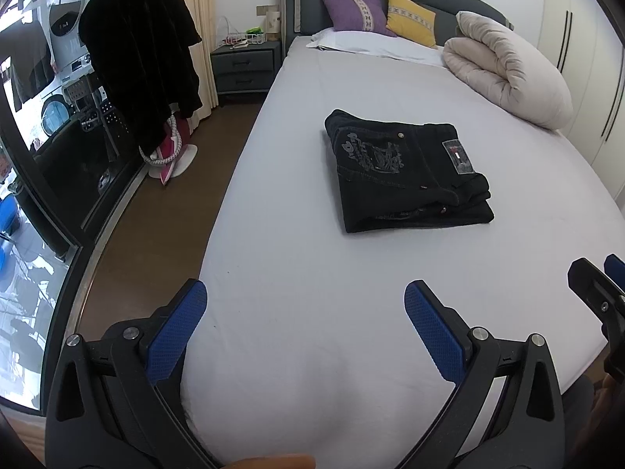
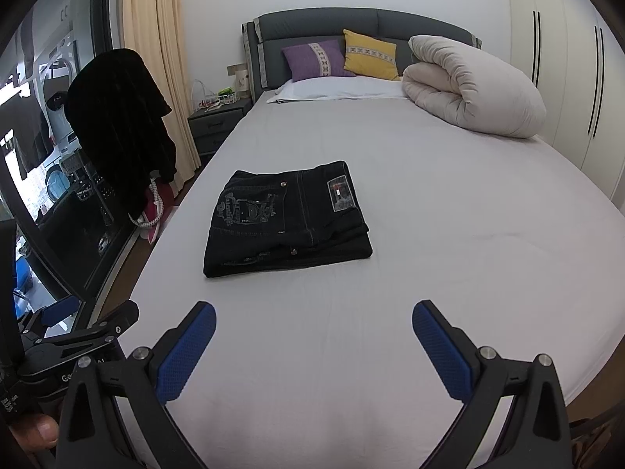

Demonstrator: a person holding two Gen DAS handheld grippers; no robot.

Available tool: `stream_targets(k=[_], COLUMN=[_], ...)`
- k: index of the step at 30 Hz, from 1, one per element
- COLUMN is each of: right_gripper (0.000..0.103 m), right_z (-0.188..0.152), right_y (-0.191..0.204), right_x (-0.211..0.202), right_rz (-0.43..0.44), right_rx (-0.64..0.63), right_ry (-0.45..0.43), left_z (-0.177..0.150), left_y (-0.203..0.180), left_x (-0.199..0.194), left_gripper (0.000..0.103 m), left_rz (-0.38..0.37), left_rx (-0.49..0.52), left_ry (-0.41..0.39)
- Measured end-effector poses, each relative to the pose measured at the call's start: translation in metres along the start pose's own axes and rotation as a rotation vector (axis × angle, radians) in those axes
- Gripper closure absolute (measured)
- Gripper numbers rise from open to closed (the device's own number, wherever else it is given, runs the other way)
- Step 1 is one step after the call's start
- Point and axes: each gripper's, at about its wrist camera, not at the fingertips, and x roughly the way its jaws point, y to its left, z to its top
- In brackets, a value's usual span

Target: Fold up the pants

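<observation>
Black pants (image 1: pixel 406 172) lie folded into a compact rectangle in the middle of the grey bed sheet (image 1: pixel 304 258), back pocket and label patch facing up. They also show in the right wrist view (image 2: pixel 289 219). My left gripper (image 1: pixel 304 305) is open and empty, held near the foot of the bed, well short of the pants. My right gripper (image 2: pixel 314 324) is open and empty too, beside the left one. Part of the right gripper (image 1: pixel 597 289) shows at the right edge of the left wrist view, and the left gripper (image 2: pixel 90 324) shows at the lower left of the right wrist view.
A rolled beige duvet (image 2: pixel 472 86) lies at the bed's far right. Purple (image 2: pixel 316 60) and yellow (image 2: pixel 371 54) pillows lean on the grey headboard. A nightstand (image 1: pixel 246 66), a dark garment on a stand (image 1: pixel 144 54) and glass doors stand left of the bed. Wardrobe doors (image 2: pixel 566 78) are on the right.
</observation>
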Motion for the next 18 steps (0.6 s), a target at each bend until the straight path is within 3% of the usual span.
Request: stream_targets(k=[18], right_gripper=[0.0], right_z=[-0.0003], right_y=[0.0032], right_x=[0.0046], right_rz=[0.006], right_rx=[-0.013], right_ry=[0.012], left_z=[-0.0022], left_y=[-0.0005], left_x=[0.0066], left_gripper=[0.0], left_rz=[-0.007], left_rx=[-0.005], left_ry=[0.015])
